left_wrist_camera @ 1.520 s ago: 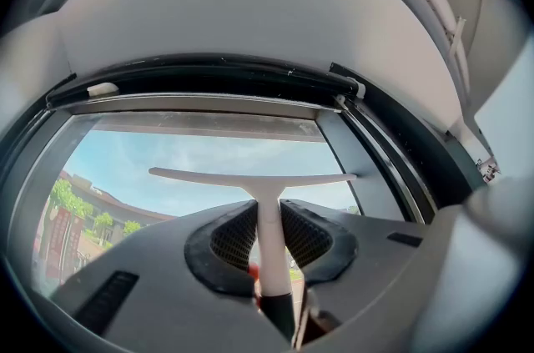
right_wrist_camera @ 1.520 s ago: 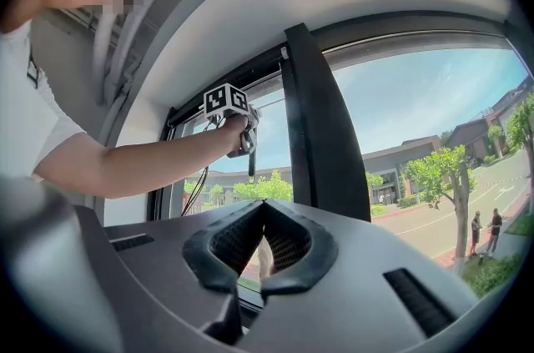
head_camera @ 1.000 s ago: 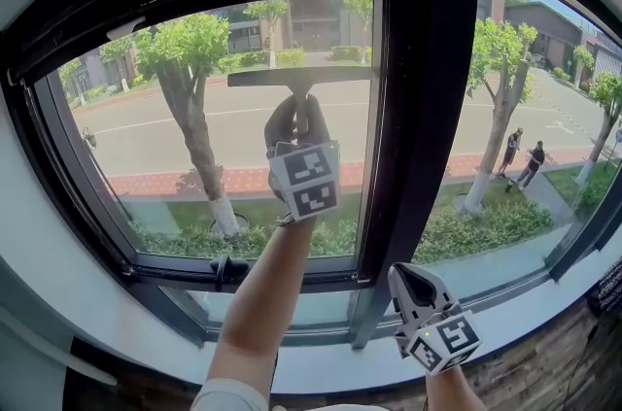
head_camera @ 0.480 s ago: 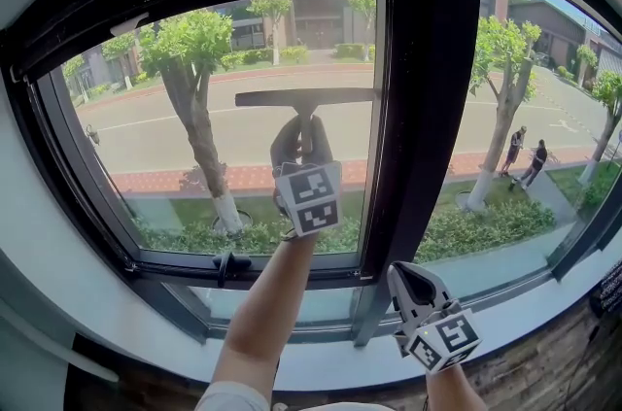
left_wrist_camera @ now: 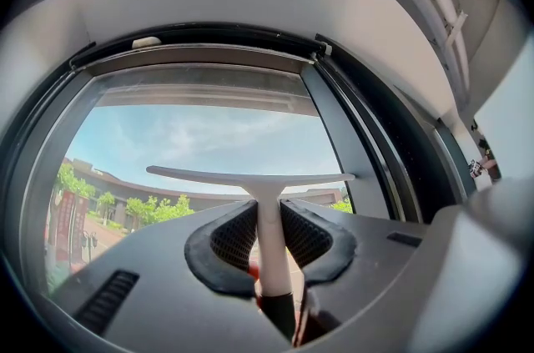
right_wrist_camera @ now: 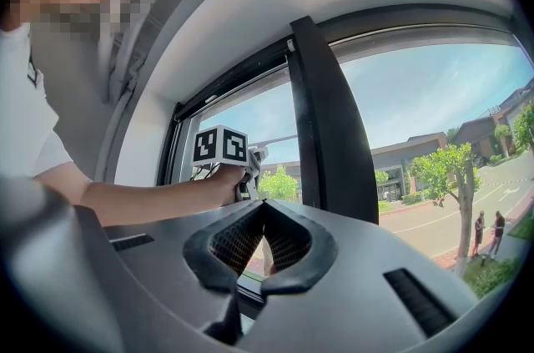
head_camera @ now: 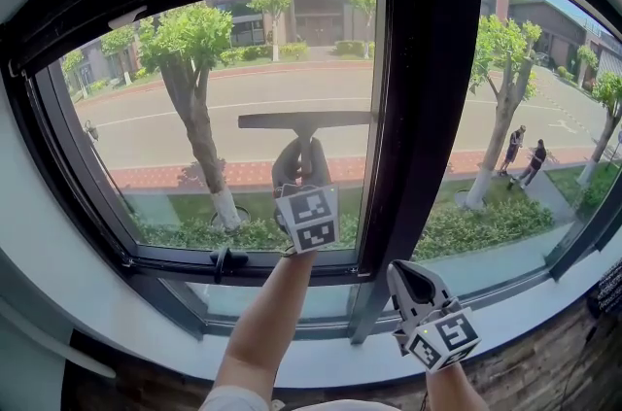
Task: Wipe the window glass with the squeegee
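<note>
So the left hand-held gripper (head_camera: 305, 164) has its jaws clamped tight on the squeegee (head_camera: 306, 120) handle. The blade sits level against the window glass (head_camera: 146, 137), about mid-height on the left pane, with its right end just beside the dark frame post (head_camera: 418, 108). The right hand-held gripper (head_camera: 410, 281) hangs low near the sill (head_camera: 321, 362), jaws pressed together on nothing and well apart from the squeegee, and through the glass there's a tree (head_camera: 190, 40) and a road (head_camera: 292, 98).
</note>
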`<state>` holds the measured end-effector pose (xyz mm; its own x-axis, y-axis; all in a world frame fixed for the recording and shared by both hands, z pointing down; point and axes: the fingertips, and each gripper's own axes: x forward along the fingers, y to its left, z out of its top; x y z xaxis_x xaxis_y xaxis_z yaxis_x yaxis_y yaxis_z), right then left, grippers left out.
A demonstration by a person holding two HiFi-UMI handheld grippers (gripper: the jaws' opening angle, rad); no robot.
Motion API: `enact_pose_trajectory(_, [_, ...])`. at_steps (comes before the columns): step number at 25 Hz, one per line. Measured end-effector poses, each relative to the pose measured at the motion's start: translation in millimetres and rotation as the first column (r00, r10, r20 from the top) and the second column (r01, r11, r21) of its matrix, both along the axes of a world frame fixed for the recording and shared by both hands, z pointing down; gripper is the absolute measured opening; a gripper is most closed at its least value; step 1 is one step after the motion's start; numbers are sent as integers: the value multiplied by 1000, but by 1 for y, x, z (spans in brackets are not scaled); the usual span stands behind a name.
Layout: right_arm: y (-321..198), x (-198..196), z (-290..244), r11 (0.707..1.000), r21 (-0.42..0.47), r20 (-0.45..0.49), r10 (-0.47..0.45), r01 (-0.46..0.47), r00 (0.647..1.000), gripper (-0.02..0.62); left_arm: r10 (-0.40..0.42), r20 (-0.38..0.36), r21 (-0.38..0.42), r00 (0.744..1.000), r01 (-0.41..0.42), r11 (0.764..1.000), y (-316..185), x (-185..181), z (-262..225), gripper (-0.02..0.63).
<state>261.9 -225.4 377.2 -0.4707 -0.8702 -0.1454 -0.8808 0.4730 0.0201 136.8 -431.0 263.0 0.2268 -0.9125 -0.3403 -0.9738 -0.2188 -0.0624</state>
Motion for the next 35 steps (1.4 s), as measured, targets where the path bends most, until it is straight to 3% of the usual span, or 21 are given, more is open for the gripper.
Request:
enact_pose_trajectory(22, [1,8,17,1000,-31,-17,-6,5,1000,9,-19,36,-125,999,23,992,3,0,113,92])
enact_pose_trajectory(35, [3,12,29,999,-50,-22,-2,1,1000,11,-24,40,-242,999,33,970,5,1,187,92])
